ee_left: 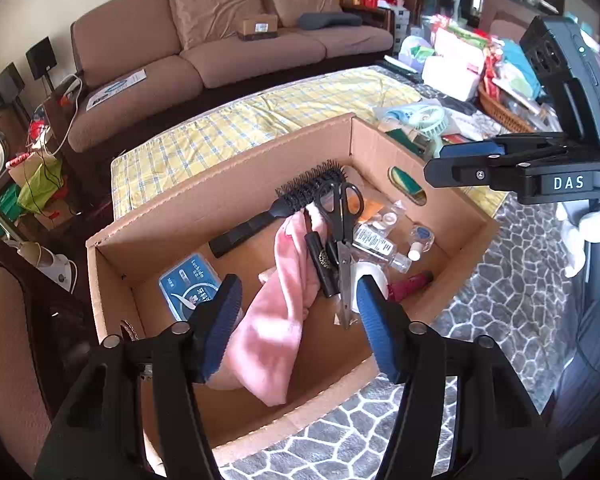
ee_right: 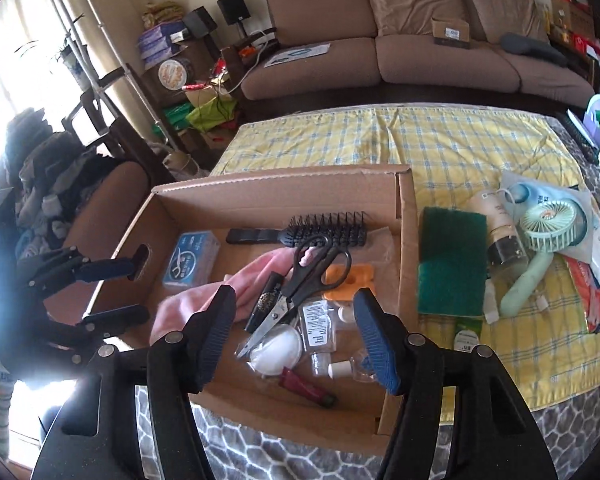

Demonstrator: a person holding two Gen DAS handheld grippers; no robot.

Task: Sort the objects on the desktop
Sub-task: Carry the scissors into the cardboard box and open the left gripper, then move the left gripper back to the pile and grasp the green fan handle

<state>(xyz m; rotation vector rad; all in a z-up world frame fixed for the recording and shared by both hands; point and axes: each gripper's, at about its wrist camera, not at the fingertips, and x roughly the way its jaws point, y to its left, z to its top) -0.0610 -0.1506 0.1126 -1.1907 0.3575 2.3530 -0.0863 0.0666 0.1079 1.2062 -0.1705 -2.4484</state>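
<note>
Left hand-held gripper (ee_left: pixel 298 322): released, nothing between its blue pads; it hovers over the near part of the cardboard box (ee_left: pixel 228 184).
Right hand-held gripper (ee_right: pixel 294 334): released as well, empty, above the box's right half.
Things already in the box: one pair of scissors (ee_right: pixel 300 284), one hairbrush (ee_right: pixel 300 234), one pink cloth (ee_left: pixel 278 320), one blue floss case (ee_right: pixel 190 262), some small clear bottles, number unclear.
Things still on the worktop: one green sponge (ee_right: pixel 452 262), one mint hand fan (ee_right: pixel 540 252), one tall bottle (ee_right: pixel 502 236), on the yellow checked cloth (ee_right: pixel 440 144).
Key relation: sponge lies just right of the box wall, to the right of the right hand-held gripper; its long axis runs away from the camera.
Nearer hand, my judgement: the right one.
</note>
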